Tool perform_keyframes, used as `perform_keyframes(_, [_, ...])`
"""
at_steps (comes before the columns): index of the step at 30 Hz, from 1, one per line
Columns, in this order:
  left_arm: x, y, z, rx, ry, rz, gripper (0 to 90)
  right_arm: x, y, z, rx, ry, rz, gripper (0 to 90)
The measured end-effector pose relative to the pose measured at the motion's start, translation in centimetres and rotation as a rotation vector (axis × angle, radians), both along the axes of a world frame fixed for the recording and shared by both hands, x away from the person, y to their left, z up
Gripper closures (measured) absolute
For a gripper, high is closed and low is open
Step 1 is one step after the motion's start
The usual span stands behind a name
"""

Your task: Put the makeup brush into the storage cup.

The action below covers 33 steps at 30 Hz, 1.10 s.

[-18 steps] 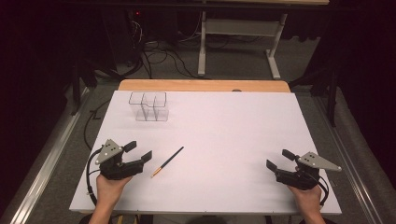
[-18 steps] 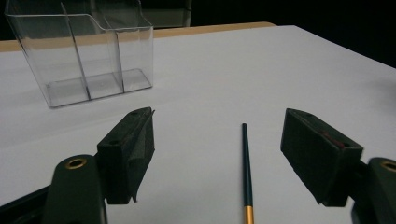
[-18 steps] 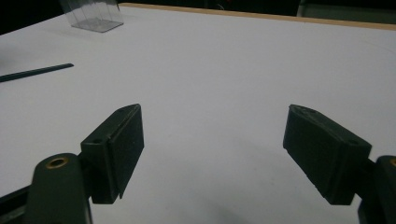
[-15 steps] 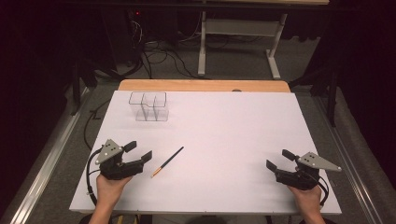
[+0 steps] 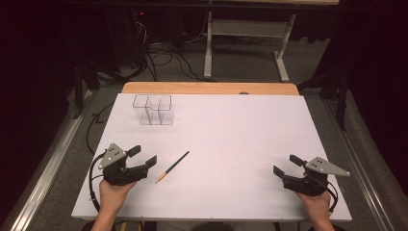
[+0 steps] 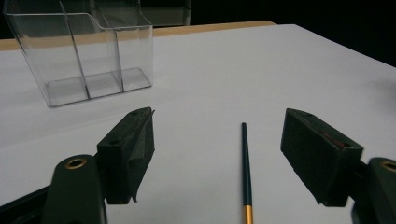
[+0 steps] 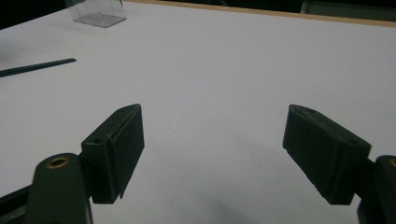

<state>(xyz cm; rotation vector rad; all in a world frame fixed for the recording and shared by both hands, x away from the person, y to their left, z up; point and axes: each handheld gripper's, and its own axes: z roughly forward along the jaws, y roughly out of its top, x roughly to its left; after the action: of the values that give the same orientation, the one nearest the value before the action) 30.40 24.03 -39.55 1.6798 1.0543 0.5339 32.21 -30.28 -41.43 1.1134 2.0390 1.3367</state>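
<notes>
Here we are at the white bench (image 5: pixel 231 144), and the thing to watch is the slim dark paintbrush (image 5: pixel 172 167) with its gold ferrule, lying flat and untouched. It is the landmark for everything else. Just to its left sits the left gripper (image 5: pixel 143 158), jaws spread wide and empty, and in the left gripper view the paintbrush (image 6: pixel 244 165) runs straight up the gap between the two pads, nearer the right-hand one. Well beyond the paintbrush, toward the far edge, stands the clear divided organiser (image 5: pixel 154 109), upright and apparently empty, though the clear walls make that hard to confirm. Far off to the paintbrush's right, the right gripper (image 5: pixel 286 166) rests low, jaws also wide apart with nothing between them. This looks like the approach to a pick: the left gripper is lined up but not yet closing. The next move calls for easing forward and down until both pads flank the thin handle, then pinching gently so it doesn't roll away.
</notes>
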Motion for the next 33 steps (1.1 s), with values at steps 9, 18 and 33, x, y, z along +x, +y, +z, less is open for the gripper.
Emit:
perform_keyframes(9, [0.00, -0.07, 0.14, -0.003, -0.001, 0.000, 25.9, -0.01, 0.10, -0.07, -0.006, 0.009, -0.001, 23.0])
perform_keyframes(18, [0.06, -0.09, 0.13, -0.006, 0.002, 0.000, 25.8, 0.00, 0.21, -0.08, -0.010, 0.008, 0.009, 23.6])
perform_keyframes(33, [0.73, -0.73, 0.33, -0.013, 0.005, -0.003, 25.9, 0.04, 0.28, -0.14, -0.007, 0.021, 0.009, 23.6])
